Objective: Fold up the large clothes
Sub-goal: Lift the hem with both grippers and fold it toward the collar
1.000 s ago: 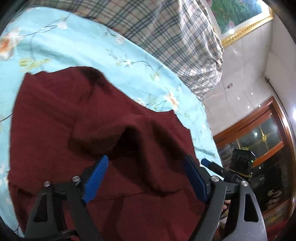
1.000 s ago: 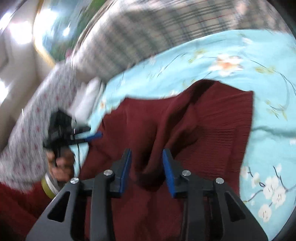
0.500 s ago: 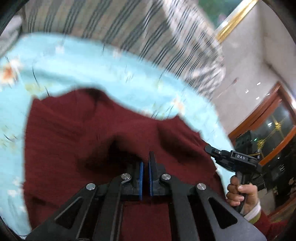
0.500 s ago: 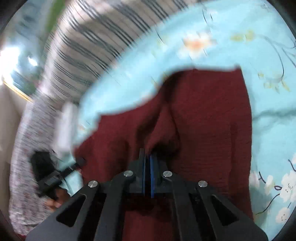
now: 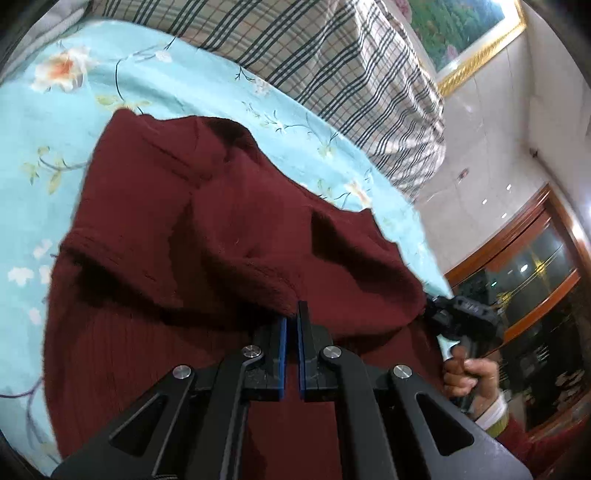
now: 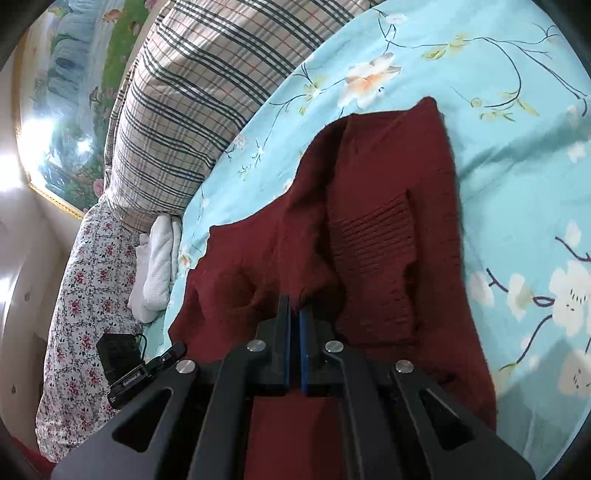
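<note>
Garment: a dark red knitted sweater (image 5: 207, 236) is lying spread across the bedsheet (image 5: 55, 122), rumpled into ridges and folds through its middle; a ribbed panel is showing on its right part in the right wrist view.
Bedsheet: light blue with a flower print, it is covering the bed under the whole garment.
Left gripper (image 5: 291, 321): its blue-padded jaws are standing almost together, only a thin slit between the pads, and they are pinching a raised fold of the sweater's near edge at the tips.
Right gripper (image 6: 295, 314): it is likewise closed down to a sliver, and it is nipping a bunched fold of the sweater at its tips (a few red fibres are showing right at the pad ends).
Person: a hand (image 5: 469, 373) is gripping the handle of the other tool at the right edge of the left wrist view, just beside the sweater's corner.
Surroundings: a plaid quilt (image 6: 192, 85) is lying bunched beyond the sheet, a white towel (image 6: 155, 266) is sitting beside it, and a gold-framed painting (image 5: 465, 33) is hanging on the wall.
</note>
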Tool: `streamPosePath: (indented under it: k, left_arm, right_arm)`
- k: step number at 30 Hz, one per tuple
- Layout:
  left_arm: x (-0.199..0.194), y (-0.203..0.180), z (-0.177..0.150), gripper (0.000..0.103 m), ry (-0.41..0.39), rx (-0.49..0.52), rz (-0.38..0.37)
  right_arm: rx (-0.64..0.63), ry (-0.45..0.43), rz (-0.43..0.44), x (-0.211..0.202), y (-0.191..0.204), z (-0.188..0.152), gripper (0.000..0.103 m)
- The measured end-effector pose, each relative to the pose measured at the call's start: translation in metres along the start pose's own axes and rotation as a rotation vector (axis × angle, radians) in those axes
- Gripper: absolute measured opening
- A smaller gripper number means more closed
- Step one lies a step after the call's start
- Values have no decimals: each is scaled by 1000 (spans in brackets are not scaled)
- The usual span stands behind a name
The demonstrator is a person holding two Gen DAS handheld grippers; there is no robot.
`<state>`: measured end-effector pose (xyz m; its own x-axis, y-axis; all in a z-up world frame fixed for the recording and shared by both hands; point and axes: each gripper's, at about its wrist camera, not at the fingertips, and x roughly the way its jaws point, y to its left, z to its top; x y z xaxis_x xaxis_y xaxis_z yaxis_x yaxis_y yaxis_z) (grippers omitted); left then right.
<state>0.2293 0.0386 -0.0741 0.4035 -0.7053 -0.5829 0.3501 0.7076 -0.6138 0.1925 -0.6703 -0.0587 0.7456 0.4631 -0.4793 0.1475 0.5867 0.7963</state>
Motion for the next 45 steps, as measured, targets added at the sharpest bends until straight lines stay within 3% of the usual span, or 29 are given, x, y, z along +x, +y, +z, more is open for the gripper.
streamPosePath:
  k: [3, 7, 9, 12, 15, 20, 21, 22, 23, 24, 28, 31, 32, 36, 41, 43, 44, 45]
  left_arm:
    - [5, -1, -1, 10, 66, 33, 83]
    - [-10, -12, -8, 16, 74, 92, 111]
    - [-19, -20, -8, 18, 61, 117, 91]
    - [-21, -33, -2, 25, 48, 150, 53]
    - [-15, -41, 8, 28, 43, 166, 47]
    - [9, -60, 13, 36, 113, 219, 17]
    - [16, -62, 12, 36, 135, 233, 14]
    - [24, -62, 12, 36, 162, 240, 12]
    - [33, -63, 12, 36, 190, 243, 7]
    - [38, -63, 11, 36, 212, 247, 2]
    - [72, -76, 19, 36, 278, 286, 18]
    - [79, -88, 40, 35, 207, 350, 101]
    - [74, -86, 52, 36, 151, 339, 130]
    - [46, -54, 66, 36, 53, 181, 110]
    - [9, -8, 29, 42, 24, 18, 80]
    - [-3, 3, 19, 50, 21, -43, 48]
    - [-7, 8, 15, 56, 18, -78, 22]
    - [-11, 11, 16, 60, 18, -104, -3]
  right_arm:
    - [-11, 13, -113, -2, 5, 2, 7]
    - [-116, -38, -155, -20, 33, -1, 14]
    - [-239, -70, -167, -30, 66, -3, 33]
    - [-345, -17, -66, -14, 99, -5, 57]
    - [-498, 63, -75, 25, 130, -10, 68]
    - [-660, 194, -215, 92, 146, -9, 68]
    - [-673, 210, -227, 99, 145, -8, 62]
    - [-679, 226, -233, 105, 143, -3, 49]
    - [-661, 252, -223, 109, 141, 3, 7]
    - [-639, 240, -201, 104, 141, 10, 4]
    - [-658, 104, -44, 55, 162, 20, 4]
    - [-726, 30, 35, 15, 178, 9, 4]
    - [-760, 30, 53, 7, 182, 1, 4]
    - [-833, 149, 47, 18, 172, -42, 4]
    - [-761, 280, -34, 54, 134, -77, 6]
    - [-691, 288, -37, 55, 121, -77, 22]
    - [-673, 275, -34, 52, 119, -75, 39]
    - [-658, 256, -25, 46, 119, -73, 48]
